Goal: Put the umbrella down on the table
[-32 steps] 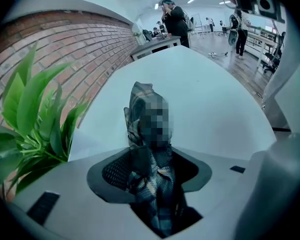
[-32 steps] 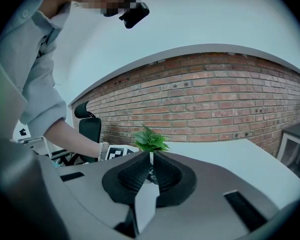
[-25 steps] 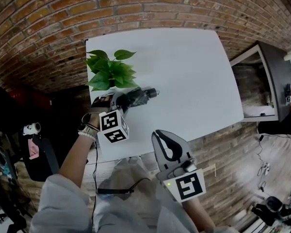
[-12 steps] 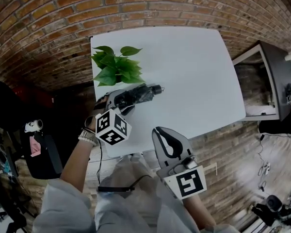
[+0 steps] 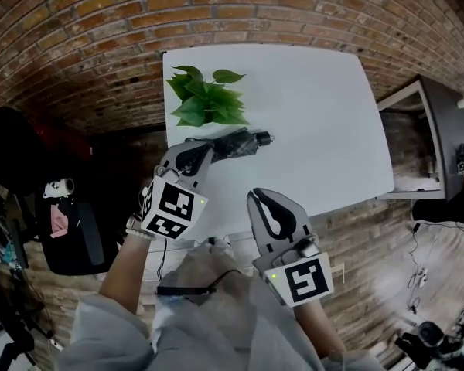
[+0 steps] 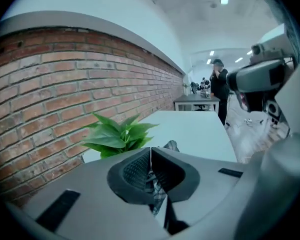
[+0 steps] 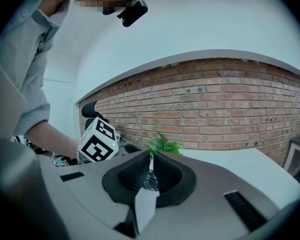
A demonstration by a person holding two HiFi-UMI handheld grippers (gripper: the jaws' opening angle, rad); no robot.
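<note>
The folded dark umbrella (image 5: 240, 141) lies flat on the white table (image 5: 317, 114), just in front of the plant. My left gripper (image 5: 197, 149) hangs over the umbrella's left end with its jaws shut and nothing held. In the left gripper view the gripper (image 6: 150, 149) is closed tip to tip, and the umbrella's checked fabric (image 6: 158, 193) shows below, through the hole behind the tips. My right gripper (image 5: 259, 198) is shut and empty, off the table's front edge. The right gripper view shows the gripper (image 7: 150, 156) closed, with the left gripper's marker cube (image 7: 97, 139) beyond it.
A leafy green plant (image 5: 205, 99) stands at the table's left rear corner. A brick wall runs behind the table. A black chair (image 5: 69, 222) stands to the left and a dark cabinet (image 5: 437, 130) to the right. A person (image 6: 220, 86) stands far off.
My left gripper has lifted and rolled above the umbrella's left end, its cube now facing up. The umbrella stays lying on the table. The right gripper has shifted only slightly.
</note>
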